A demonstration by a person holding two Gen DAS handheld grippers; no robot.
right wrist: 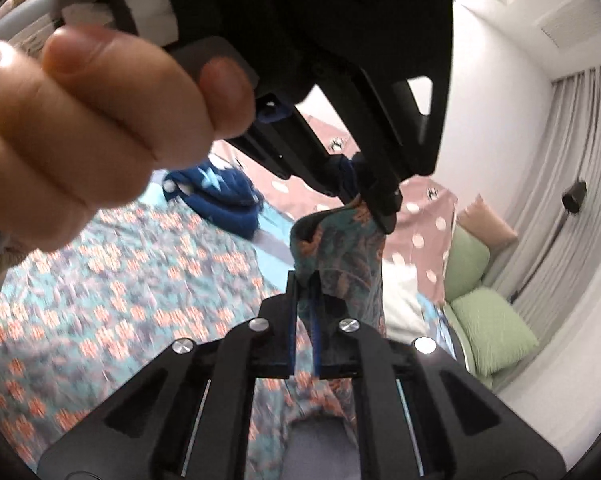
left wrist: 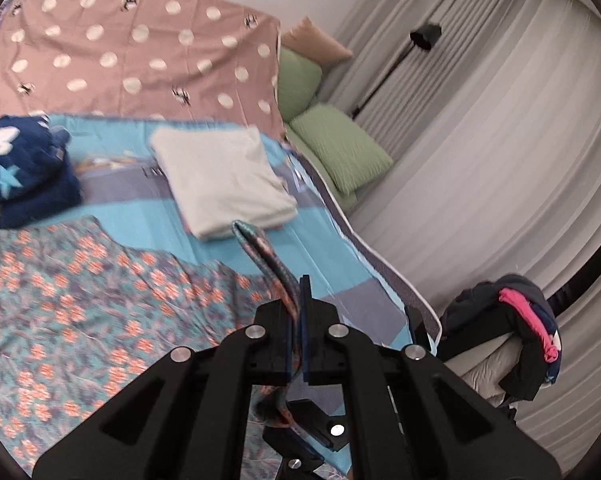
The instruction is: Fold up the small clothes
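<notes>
Both tongs — the left gripper (left wrist: 300, 300) and right gripper (right wrist: 304, 292) — are pinching the teal flowery cloth (left wrist: 80, 300), its edge hanging between them, its body lying leftward.

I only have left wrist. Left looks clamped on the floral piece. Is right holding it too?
Observer: Yes. The right gripper is shut on the floral garment, on the same lifted edge.
Operator: How close are the two grippers?
Observer: Close. In the right wrist view the left gripper pinches the cloth just above and beyond the right one, with a short run of fabric between them.
Operator: Anything blocking right's view?
Observer: The hand around the left gripper's handle fills its upper left.
</notes>
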